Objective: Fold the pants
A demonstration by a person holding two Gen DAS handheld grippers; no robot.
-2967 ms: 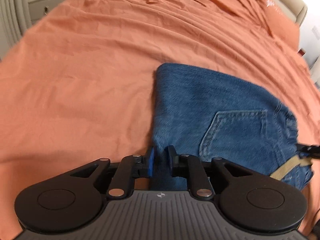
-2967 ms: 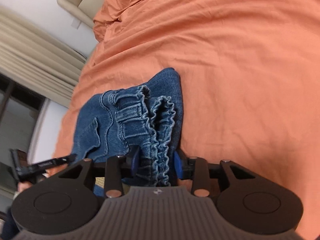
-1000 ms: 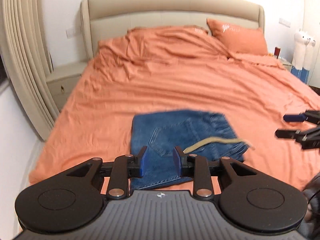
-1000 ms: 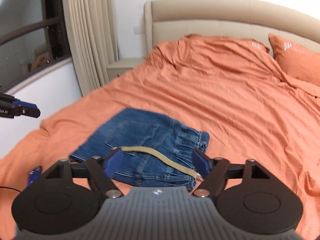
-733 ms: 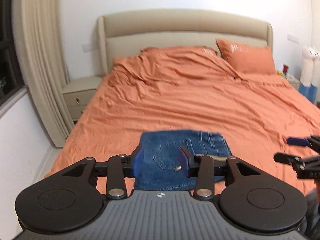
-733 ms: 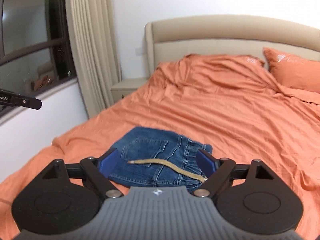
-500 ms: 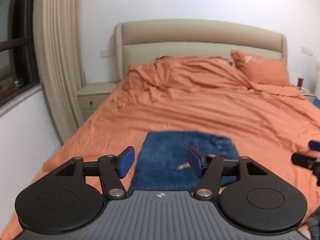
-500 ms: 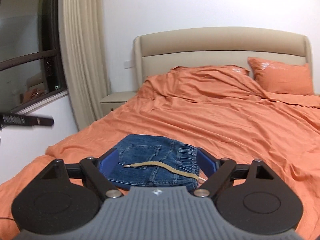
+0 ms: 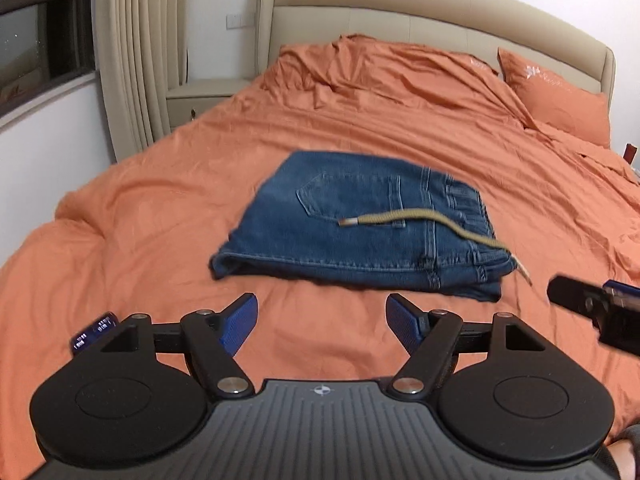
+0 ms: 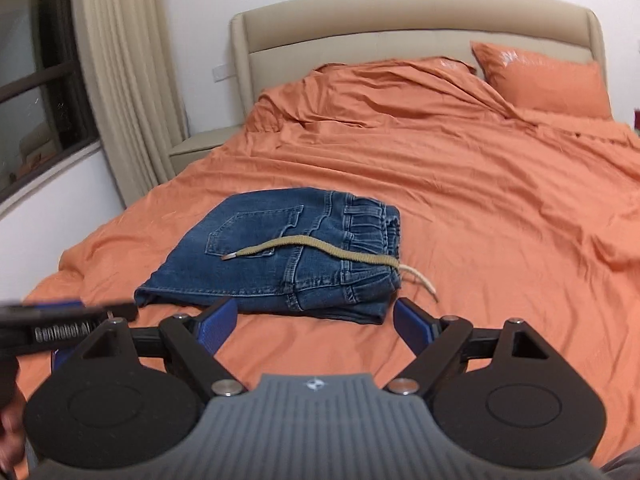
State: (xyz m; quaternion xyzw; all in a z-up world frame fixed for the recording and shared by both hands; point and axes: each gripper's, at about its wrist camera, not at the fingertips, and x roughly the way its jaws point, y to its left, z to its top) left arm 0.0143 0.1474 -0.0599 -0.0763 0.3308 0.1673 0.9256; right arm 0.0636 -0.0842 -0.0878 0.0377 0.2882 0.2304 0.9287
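Note:
The blue denim pants (image 9: 360, 216) lie folded into a flat rectangle on the orange bed (image 9: 140, 220), back pocket up, elastic waistband to the right. A tan drawstring (image 9: 420, 220) trails across the top. They also show in the right wrist view (image 10: 280, 256). My left gripper (image 9: 322, 320) is open and empty, held back above the bed's near edge, short of the pants. My right gripper (image 10: 316, 320) is open and empty, also short of the pants. Each gripper shows at the edge of the other's view, the right one (image 9: 592, 304) and the left one (image 10: 60, 320).
An orange pillow (image 9: 556, 92) and rumpled duvet (image 9: 380, 64) lie by the beige headboard (image 9: 400, 4). A beige nightstand (image 9: 200, 96), curtain (image 9: 136, 52) and window (image 9: 40, 28) stand to the left of the bed.
Both grippers let go of the pants, opened wide and drew back and up from the bed. The folded pants stay where they were laid.

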